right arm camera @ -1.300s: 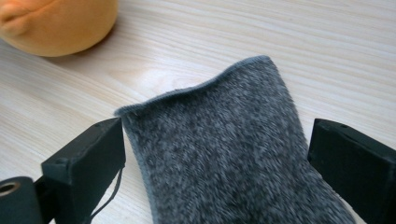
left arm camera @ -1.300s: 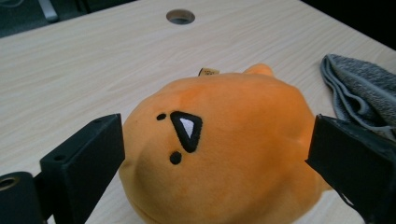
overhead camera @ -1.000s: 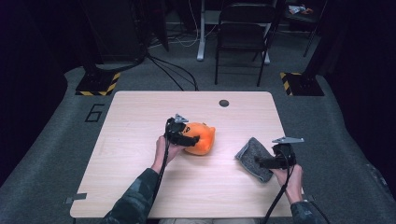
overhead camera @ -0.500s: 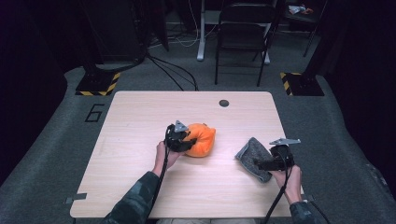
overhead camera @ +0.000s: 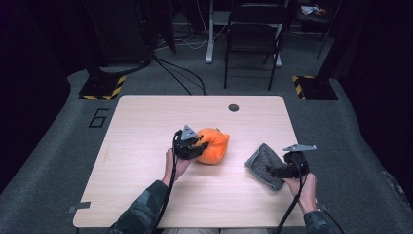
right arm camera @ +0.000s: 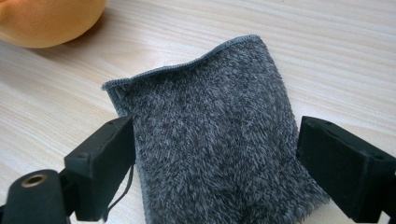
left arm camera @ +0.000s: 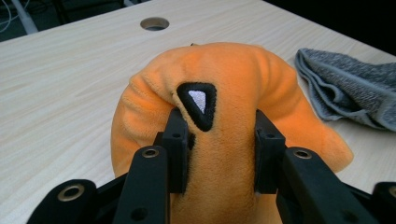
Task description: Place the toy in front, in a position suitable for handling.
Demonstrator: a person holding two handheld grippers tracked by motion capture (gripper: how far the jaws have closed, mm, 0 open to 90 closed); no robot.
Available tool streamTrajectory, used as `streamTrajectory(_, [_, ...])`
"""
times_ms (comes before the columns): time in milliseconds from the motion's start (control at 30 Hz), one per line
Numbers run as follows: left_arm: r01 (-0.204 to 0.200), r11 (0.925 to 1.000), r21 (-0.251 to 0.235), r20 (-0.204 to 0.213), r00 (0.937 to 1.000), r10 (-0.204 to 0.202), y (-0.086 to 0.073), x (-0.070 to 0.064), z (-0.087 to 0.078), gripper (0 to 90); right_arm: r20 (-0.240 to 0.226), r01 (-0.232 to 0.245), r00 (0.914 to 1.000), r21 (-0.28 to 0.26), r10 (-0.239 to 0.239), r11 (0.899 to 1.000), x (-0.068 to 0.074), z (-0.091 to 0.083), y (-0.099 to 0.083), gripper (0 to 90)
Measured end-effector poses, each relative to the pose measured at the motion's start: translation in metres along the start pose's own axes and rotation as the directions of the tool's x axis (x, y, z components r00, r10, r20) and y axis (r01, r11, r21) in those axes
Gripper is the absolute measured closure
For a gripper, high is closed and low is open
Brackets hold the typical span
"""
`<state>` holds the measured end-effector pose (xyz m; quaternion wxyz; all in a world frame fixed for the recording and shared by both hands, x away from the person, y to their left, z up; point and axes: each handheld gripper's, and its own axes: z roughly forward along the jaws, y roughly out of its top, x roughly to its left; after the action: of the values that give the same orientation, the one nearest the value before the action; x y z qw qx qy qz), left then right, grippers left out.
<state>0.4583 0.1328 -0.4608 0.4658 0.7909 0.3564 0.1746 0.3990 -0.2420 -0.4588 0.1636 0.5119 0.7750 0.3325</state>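
An orange plush toy (overhead camera: 214,145) lies near the middle of the wooden table (overhead camera: 146,126). My left gripper (overhead camera: 195,146) is shut on it from its left side. In the left gripper view the black jaws pinch a fold of the orange plush toy (left arm camera: 224,74) just below a black and white triangular patch, at my left gripper (left arm camera: 222,135). A folded grey fuzzy cloth (overhead camera: 263,163) lies flat to the right. My right gripper (overhead camera: 273,170) is at its near edge, open. In the right gripper view the grey cloth (right arm camera: 210,140) lies between the wide-apart jaws of my right gripper (right arm camera: 219,154).
A round cable hole (overhead camera: 234,107) sits near the table's far edge. The grey cloth (left arm camera: 345,88) lies a short way right of the plush toy (right arm camera: 46,18). A black chair (overhead camera: 253,39) and cables stand on the floor beyond the table.
My left gripper has shifted slightly toward the near side, still pinching the plush toy. The right gripper and the cloth have hardly moved.
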Motion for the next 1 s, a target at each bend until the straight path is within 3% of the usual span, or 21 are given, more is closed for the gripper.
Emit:
streamTrajectory(233, [0.021, 0.9994, -0.028, 0.019, 0.9996, -0.02, 0.001, -0.004, -0.01, 64.5, 0.001, 0.003, 1.0, 0.003, -0.003, 1.0, 0.001, -0.001, 0.0, 11.5])
streamTrajectory(600, [0.021, 0.999, -0.039, 0.038, 0.9991, -0.019, -0.002, -0.012, -0.023, 63.9, 0.005, 0.006, 1.0, 0.005, -0.006, 1.0, 0.002, -0.002, 0.001, 12.0])
streamTrajectory(1000, [0.027, 0.9994, -0.022, 0.056, 0.9981, -0.025, -0.012, -0.024, -0.031, 63.0, 0.009, 0.035, 0.9994, -0.001, -0.035, 0.999, 0.004, -0.006, 0.004, 12.4])
